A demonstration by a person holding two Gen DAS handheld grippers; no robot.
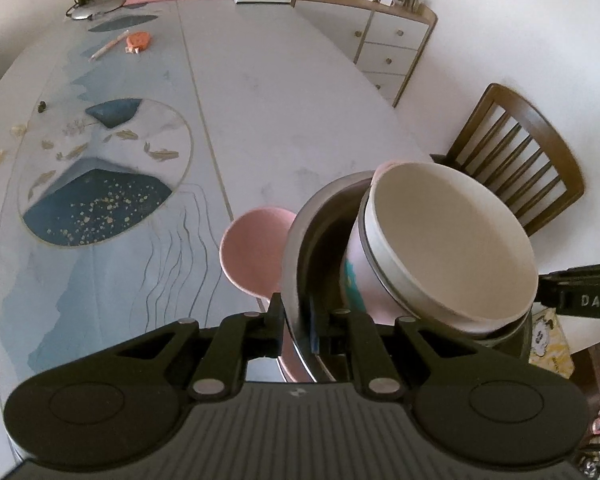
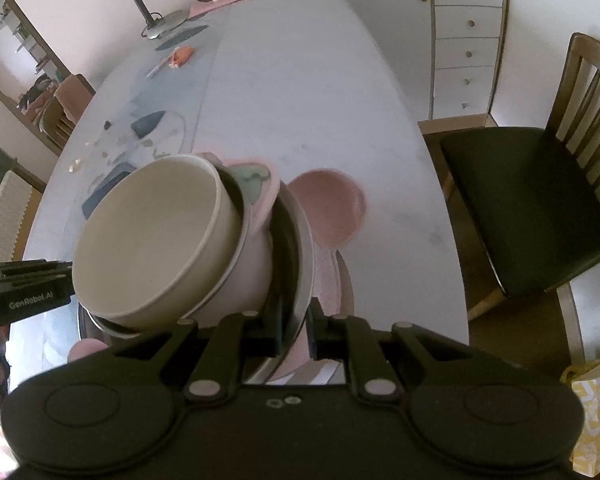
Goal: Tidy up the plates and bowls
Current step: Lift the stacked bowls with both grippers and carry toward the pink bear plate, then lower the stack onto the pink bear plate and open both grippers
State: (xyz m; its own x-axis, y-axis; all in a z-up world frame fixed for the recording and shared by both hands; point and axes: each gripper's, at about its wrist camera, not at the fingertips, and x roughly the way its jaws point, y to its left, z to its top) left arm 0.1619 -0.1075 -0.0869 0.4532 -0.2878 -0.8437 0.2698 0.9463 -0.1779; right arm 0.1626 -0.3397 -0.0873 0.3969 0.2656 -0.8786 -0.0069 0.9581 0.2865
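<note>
Both tools pinch the same steel bowl (image 1: 300,248) by opposite rims, the left tool (image 1: 296,320) and the right tool (image 2: 296,324) each clamped narrow on its edge, holding it above the counter (image 1: 284,92) with a tilted cream bowl (image 1: 452,240) nested inside and a pink bowl (image 1: 256,252) just beyond.

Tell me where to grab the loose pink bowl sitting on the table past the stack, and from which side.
Take the pink bowl by its rim, one finger inside the wall and one outside. It sits mouth-up on the table, so a thin upright wall is the only pinchable part. Probably come from above at its far or open side; the near side is crowded by the steel bowl both grippers hold.
</note>
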